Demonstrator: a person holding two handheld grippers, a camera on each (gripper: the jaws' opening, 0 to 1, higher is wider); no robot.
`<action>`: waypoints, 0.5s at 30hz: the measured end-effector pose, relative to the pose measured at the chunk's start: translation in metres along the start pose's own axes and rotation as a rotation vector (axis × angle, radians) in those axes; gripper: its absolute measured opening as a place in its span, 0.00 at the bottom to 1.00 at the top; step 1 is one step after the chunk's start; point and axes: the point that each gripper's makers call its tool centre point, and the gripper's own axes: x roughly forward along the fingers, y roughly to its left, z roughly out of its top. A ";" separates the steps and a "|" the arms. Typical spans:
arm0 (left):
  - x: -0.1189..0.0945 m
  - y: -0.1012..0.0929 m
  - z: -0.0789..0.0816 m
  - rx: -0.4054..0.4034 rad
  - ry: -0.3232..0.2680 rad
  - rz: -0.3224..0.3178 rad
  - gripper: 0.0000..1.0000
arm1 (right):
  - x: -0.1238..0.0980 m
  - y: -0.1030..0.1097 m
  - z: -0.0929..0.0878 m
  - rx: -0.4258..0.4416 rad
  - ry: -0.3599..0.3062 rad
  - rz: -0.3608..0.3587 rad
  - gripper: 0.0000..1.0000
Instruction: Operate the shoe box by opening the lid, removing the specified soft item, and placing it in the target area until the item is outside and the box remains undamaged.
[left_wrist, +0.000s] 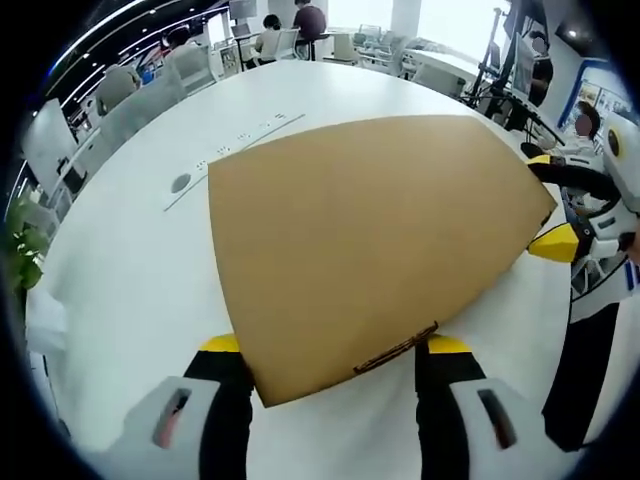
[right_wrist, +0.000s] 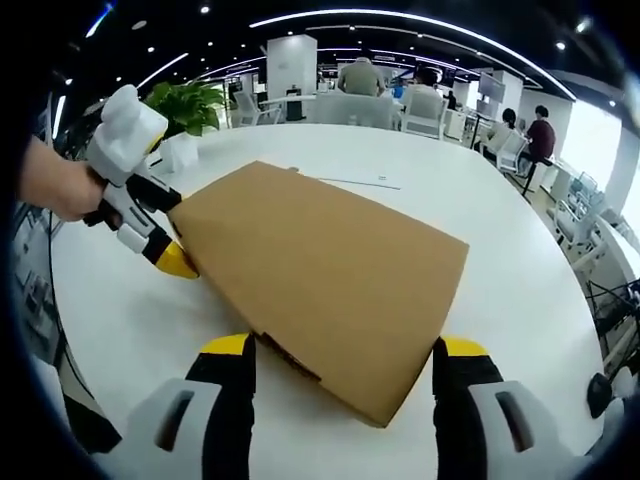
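— Open office all round: rows of desks and chairs, people sitting far back, strip lights on a dark ceiling. What fills the middle?

— Big white round table (left_wrist: 130, 270), and on it the brown cardboard shoe box (left_wrist: 370, 245), lid shut. In the left gripper view it takes up the centre of the frame, one corner pointing down between the jaws. In the right gripper view the shoe box (right_wrist: 320, 300) runs from centre left down to lower right.

— And the plant?

— Green potted plant (right_wrist: 185, 105) at upper left of the right gripper view, on the far side of the table. A white strip (left_wrist: 235, 145) with small sockets runs across the tabletop in the upper left of the left gripper view.

— How are the hands placed?

— In the right gripper view a hand (right_wrist: 55, 185) comes in from the left edge, wrapped round the white handle of the left gripper (right_wrist: 175, 230), which angles down and right, with a black jaw above and a yellow tip below the box's left corner. In the left gripper view, the left gripper (left_wrist: 335, 345) has its jaws spread wide, yellow tips either side of the box's near corner.

— The other one?

— The right gripper (right_wrist: 345, 345) is spread as well, jaws straddling the near edge of the box in the lower frame. From the left gripper view the right gripper (left_wrist: 550, 205) sits at the right edge, yellow tips above and below the box's right corner. Whether any tip touches the cardboard, I can't tell.
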 end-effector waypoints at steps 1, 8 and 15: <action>-0.001 -0.001 0.000 0.000 -0.001 0.001 0.66 | 0.000 0.000 0.000 0.000 -0.001 0.001 0.73; -0.002 -0.002 0.000 -0.007 0.000 0.017 0.66 | 0.001 0.000 -0.001 0.001 0.001 -0.001 0.73; 0.000 0.000 -0.002 -0.014 -0.011 0.017 0.66 | 0.001 0.000 -0.002 -0.001 -0.003 0.004 0.73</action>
